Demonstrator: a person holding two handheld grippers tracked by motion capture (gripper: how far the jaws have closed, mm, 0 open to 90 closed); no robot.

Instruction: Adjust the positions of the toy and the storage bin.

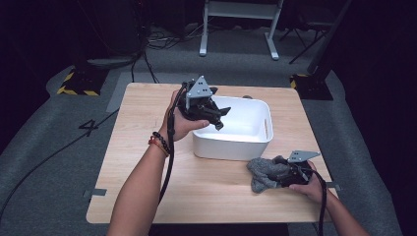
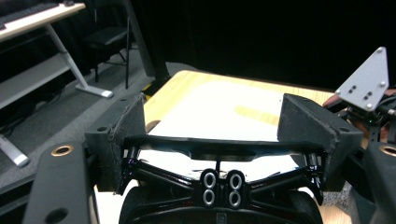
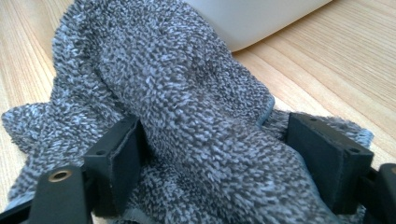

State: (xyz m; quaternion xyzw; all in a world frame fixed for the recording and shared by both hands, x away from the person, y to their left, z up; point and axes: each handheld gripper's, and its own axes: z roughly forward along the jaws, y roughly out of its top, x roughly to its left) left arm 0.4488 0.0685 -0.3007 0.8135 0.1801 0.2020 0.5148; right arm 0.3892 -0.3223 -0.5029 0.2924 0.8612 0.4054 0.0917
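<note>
on one wooden table (image 1: 147,196): one white bin (image 1: 246,142), one grey towel (image 1: 263,172) (crumpled); left tongs (image 1: 220,118) open, right tongs (image 1: 280,177) straddling towel.

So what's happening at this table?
A person holds a pair of tongs in each hand. The right tongs sit around a bunched grey towel on the wooden table, jaws either side of a fold. The left tongs hover open and empty over a white bin.

The high view looked down and toward 12 o'clock over the worktop (image 1: 147,196), sharing the white bin (image 1: 236,145) with the close right gripper view, which hugged the towel (image 3: 187,116).
</note>
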